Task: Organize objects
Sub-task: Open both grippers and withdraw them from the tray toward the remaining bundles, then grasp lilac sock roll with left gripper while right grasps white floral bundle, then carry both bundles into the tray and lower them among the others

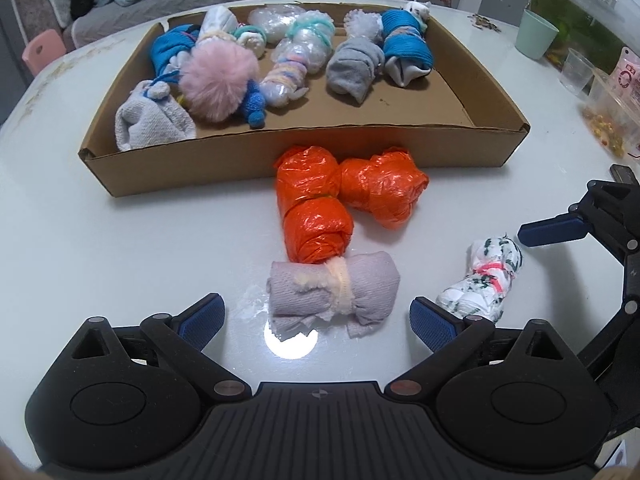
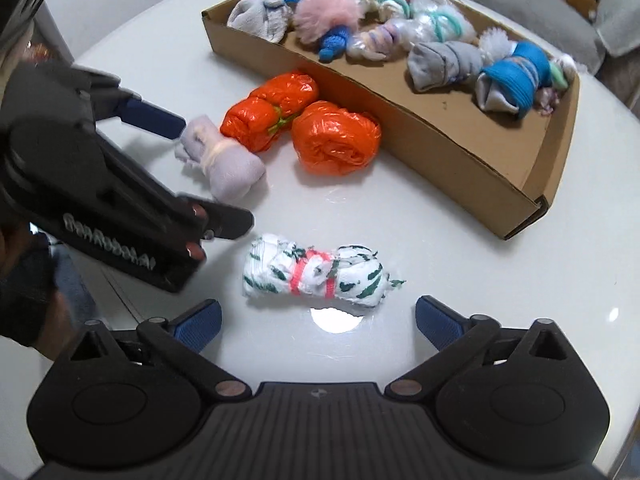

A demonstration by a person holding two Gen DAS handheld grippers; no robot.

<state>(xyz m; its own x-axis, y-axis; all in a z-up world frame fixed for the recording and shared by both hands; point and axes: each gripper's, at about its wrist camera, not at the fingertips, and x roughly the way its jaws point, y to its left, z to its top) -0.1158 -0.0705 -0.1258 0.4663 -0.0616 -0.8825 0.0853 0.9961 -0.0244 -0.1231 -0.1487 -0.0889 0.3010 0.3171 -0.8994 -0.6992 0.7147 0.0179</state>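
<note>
Now, starting at the left of the left wrist view, the left gripper (image 1: 316, 320) hangs over the white bench (image 1: 120, 240) with its jaws spread wide and holding nothing; the lilac rolled cloth (image 1: 334, 292) lies on the bench between the blue pads (image 1: 204, 320), not touched by either. Just above it in the frame the long orange plastic bundle (image 1: 312, 204) butts against the cloth's upper edge, and the second orange bundle (image 1: 380, 188) sits beside that, both close against the front wall of the cardboard box (image 1: 280, 152), which already carries a row of rolled socks and wrapped bundles. Further right, the white roll with green print (image 1: 484, 280) lies alone on the bench, and in the right wrist view it sits ahead of the right gripper (image 2: 318, 318), whose jaws are likewise fully apart and empty, the roll's ends falling inside their span.

Judging by this, the step in hand is a pick-up of one roll by each gripper for the box. To do it well, each should settle low so the pads meet the roll's middle, near its tie, squeezing firmly since the cloth is soft. The left should close without catching the orange bundle touching its roll
</note>
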